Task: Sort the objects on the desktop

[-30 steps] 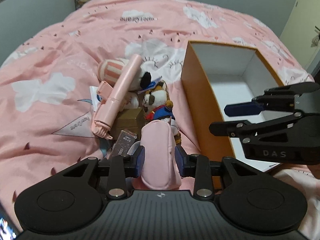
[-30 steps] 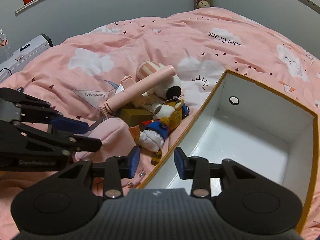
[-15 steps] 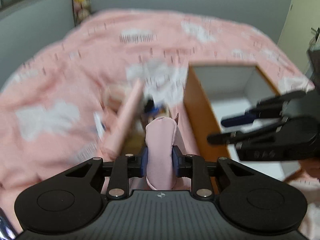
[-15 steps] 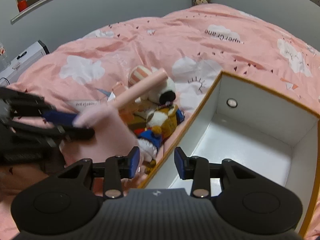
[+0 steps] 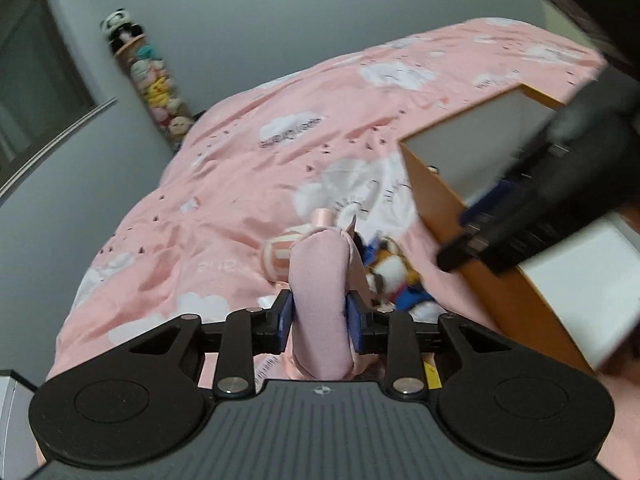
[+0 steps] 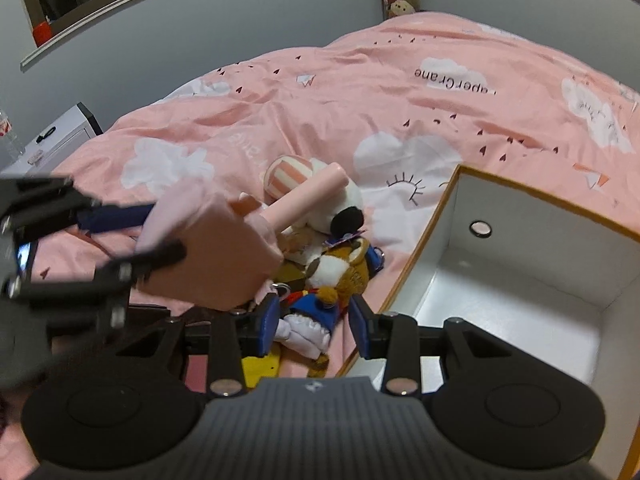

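My left gripper [image 5: 320,316] grips a soft pink pouch [image 5: 320,280] and holds it raised above the pile; its jaws are opening, though the pads still press the pouch's sides. In the right wrist view the pouch [image 6: 216,252] hangs at left in that gripper [image 6: 164,232]. My right gripper [image 6: 312,316] is open over a plush animal in a blue outfit [image 6: 336,276], not touching it. Behind the plush lie a pink tube-shaped item [image 6: 308,196] and a striped plush [image 6: 286,174]. An orange box with a white inside [image 6: 452,208] stands open at right.
Everything rests on a pink cloud-print duvet [image 6: 360,92]. A small round thing [image 6: 480,228] sits on the box's inner wall. A yellow item [image 6: 260,368] and a brown box [image 6: 292,276] lie under the pile. A white cabinet [image 6: 60,140] stands at left.
My left gripper has lifted the pink pouch off the pile and rolled, tilting its view. The right gripper has shifted slightly so that the plush animal lies between its fingers.
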A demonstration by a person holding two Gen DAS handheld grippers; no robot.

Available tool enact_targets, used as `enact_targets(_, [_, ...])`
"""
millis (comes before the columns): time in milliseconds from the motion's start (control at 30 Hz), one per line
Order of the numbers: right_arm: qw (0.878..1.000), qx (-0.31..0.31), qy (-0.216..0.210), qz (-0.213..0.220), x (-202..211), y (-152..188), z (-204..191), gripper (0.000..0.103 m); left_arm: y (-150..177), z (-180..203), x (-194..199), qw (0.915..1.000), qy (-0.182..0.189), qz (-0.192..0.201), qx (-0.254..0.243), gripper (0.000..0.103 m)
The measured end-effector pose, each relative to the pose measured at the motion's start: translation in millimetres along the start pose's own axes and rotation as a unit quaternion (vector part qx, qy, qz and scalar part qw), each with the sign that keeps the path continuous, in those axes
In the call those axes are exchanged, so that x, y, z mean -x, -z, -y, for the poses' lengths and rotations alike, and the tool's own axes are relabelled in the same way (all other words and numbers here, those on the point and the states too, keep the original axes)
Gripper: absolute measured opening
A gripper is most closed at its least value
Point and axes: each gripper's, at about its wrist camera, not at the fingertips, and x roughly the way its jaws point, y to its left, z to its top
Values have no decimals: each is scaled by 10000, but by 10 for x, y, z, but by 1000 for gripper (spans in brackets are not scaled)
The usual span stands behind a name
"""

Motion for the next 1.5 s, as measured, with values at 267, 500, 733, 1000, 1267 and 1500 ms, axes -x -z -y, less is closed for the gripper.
enact_targets(267, [9957,-668,-610,-190,-28,-194,90,46,206,128,150,9962,783,-360,91,37])
enact_targets(500, [9903,-954,-897,-457,-112,-215,63,47,310,194,191,9934,1069,-421,75,55])
enact_targets(733, [9792,-1450,-1271,-637,-90,-203,196,51,336,332,221,9852,1687,-299,-91,55])
enact_targets(1000, [9901,-839,-737,-846,-188,-158,91,36,289,82,201,9810,1887,-281,355,55])
enact_targets(1267, [9961,424,-602,-496,-84,-165,-76,22,193,-434,166,9795,1638,-241,1144,55])
enact_targets(1500, [9859,1448,-833,52,-76,-424,-278,22,202,-892,-51,9574,1525,-428,2413,55])
